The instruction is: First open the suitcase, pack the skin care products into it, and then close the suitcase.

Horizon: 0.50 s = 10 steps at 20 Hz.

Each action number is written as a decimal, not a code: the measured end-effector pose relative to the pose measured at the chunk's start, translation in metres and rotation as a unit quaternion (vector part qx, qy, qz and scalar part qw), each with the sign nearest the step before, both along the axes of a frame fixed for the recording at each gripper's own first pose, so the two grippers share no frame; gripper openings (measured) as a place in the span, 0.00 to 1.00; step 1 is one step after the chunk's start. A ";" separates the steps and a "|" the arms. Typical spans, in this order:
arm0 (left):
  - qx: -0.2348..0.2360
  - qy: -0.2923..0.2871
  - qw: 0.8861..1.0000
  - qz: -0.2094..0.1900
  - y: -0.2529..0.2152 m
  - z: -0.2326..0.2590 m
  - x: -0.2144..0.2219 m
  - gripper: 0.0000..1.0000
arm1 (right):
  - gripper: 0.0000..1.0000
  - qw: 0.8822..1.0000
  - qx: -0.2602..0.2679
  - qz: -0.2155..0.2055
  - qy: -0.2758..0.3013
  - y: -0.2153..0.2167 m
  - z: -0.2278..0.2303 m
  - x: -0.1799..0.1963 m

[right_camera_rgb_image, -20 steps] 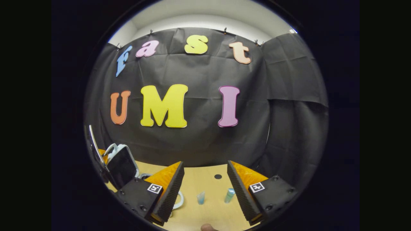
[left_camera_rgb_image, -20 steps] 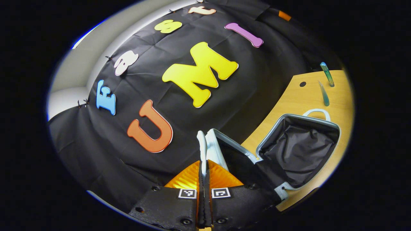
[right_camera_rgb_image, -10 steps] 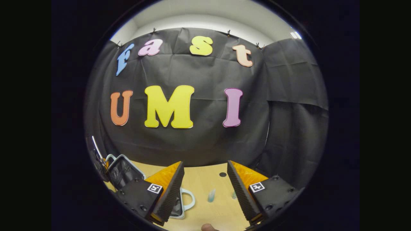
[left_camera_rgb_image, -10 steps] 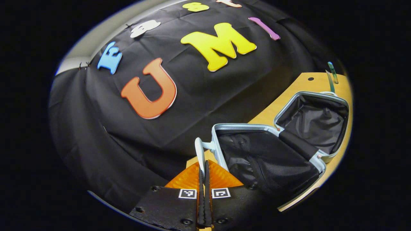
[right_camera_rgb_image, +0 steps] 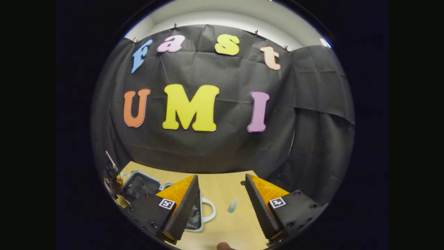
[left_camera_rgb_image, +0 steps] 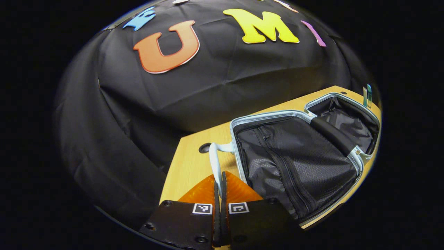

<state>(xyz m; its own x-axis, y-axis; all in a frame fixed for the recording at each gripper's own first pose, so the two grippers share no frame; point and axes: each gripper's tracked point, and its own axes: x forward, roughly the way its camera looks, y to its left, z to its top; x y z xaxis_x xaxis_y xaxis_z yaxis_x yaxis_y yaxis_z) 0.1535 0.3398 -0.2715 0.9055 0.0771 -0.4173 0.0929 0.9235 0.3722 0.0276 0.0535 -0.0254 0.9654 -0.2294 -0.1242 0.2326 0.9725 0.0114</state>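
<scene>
Pale-blue tube point(right_camera_rgb_image: 232, 205) stands ahead between the spread fingers of the right gripper point(right_camera_rgb_image: 222, 203), nearer it than the left gripper point(left_camera_rgb_image: 220, 194), clamped on the suitcase handle point(left_camera_rgb_image: 214, 163).

You have no readable wording, brand or number to log on the working items. The only signs are square black-and-white coded markers, one on each finger block: two on the left gripper point(left_camera_rgb_image: 219, 173), at point(left_camera_rgb_image: 202, 208) and point(left_camera_rgb_image: 238, 207), and two on the right gripper point(right_camera_rgb_image: 220, 176), at point(right_camera_rgb_image: 167, 203) and point(right_camera_rgb_image: 277, 202). They are patterns, not characters. The suitcase point(left_camera_rgb_image: 295, 163) shows no legible mark on its rim or lining. The tube point(right_camera_rgb_image: 232, 205) on the table point(right_camera_rgb_image: 222, 187) is too small for you to read any print.
</scene>
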 end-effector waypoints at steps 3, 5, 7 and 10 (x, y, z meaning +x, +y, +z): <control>-0.016 0.014 1.000 0.005 0.004 -0.011 -0.003 0.03 | 0.80 1.000 -0.003 0.002 0.008 0.003 -0.004 0.004; -0.027 0.027 0.999 0.013 0.005 -0.021 -0.006 0.04 | 0.80 1.000 -0.005 0.003 0.011 0.003 -0.005 0.004; -0.045 0.038 0.998 0.021 0.002 -0.030 -0.009 0.05 | 0.80 1.000 -0.008 0.010 0.013 0.005 -0.006 0.004; -0.064 0.038 0.997 0.038 0.002 -0.032 -0.016 0.14 | 0.80 1.000 -0.007 0.018 0.011 0.001 -0.008 0.006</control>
